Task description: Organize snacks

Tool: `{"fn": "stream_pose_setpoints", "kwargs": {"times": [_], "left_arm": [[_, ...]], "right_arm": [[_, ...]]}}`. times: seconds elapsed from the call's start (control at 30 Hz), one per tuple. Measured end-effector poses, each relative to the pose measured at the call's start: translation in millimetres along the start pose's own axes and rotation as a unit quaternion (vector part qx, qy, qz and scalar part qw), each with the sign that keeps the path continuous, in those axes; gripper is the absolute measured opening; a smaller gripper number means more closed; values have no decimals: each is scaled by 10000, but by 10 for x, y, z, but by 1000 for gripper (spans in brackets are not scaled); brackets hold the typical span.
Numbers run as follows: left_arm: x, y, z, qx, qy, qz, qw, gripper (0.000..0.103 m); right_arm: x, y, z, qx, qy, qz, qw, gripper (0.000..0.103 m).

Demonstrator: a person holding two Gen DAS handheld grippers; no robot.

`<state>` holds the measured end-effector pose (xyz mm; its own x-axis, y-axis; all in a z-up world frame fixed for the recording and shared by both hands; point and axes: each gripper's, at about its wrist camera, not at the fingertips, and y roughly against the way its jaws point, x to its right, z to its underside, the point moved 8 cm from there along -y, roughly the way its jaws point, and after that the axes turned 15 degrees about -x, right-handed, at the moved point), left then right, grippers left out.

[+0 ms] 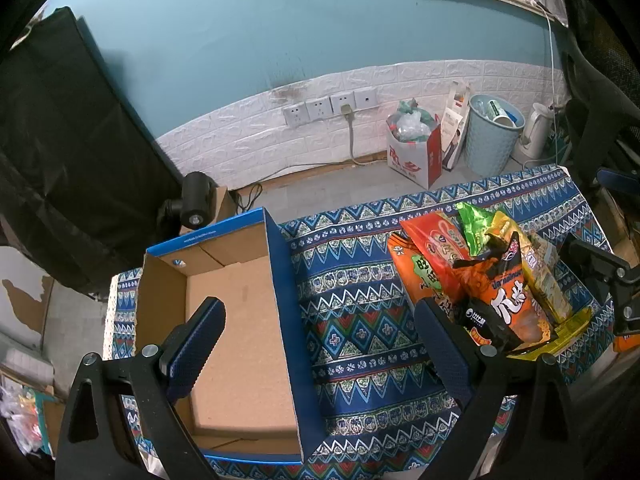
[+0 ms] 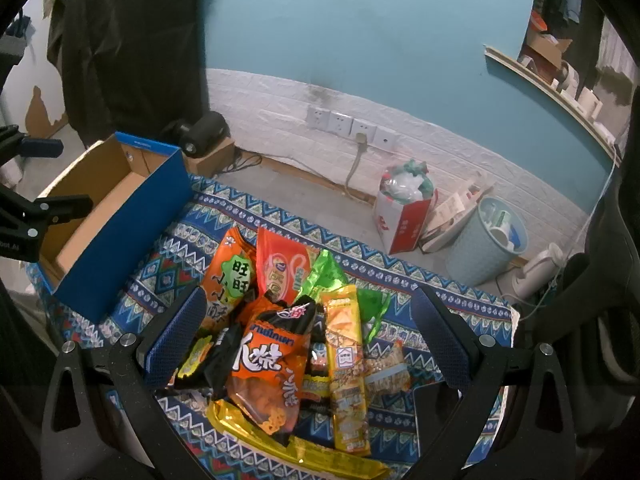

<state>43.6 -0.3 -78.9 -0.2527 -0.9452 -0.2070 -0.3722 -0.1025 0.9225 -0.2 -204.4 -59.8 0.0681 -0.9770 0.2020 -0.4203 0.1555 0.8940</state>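
Left wrist view shows the left gripper [image 1: 320, 344] wide apart over the box [image 1: 280, 280] wall. Snack bags [image 2: 276, 340] sit piled on the cloth [image 1: 352, 300], right of the box, between the right gripper [image 2: 308, 336] fingers, also spread apart.

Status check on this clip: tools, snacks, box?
Both tools open, left, right. Snacks piled on cloth, none in box. Nothing blocking.

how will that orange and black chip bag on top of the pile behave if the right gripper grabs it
The orange and black chip bag looks puffy and crinkled, so probably light and floppy, denting under the open right gripper. Its glossy film may slip. Lying atop the snack pile, it could drag neighbours along.
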Motion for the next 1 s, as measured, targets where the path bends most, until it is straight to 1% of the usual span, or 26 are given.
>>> {"fn": "stream_pose_setpoints", "kwargs": {"times": [0.43, 0.67, 1.0], "left_arm": [[-1, -1, -4, -6, 0, -4, 10000, 97], [12, -49, 49, -31, -1, -21, 10000, 97], [36, -110, -9, -100, -52, -43, 9999, 97]], "right_arm": [[-19, -11, 29, -34, 44, 33, 10000, 100], [-27, -36, 50, -104, 53, 28, 9999, 100], [1, -51, 51, -149, 36, 37, 9999, 100]]}}
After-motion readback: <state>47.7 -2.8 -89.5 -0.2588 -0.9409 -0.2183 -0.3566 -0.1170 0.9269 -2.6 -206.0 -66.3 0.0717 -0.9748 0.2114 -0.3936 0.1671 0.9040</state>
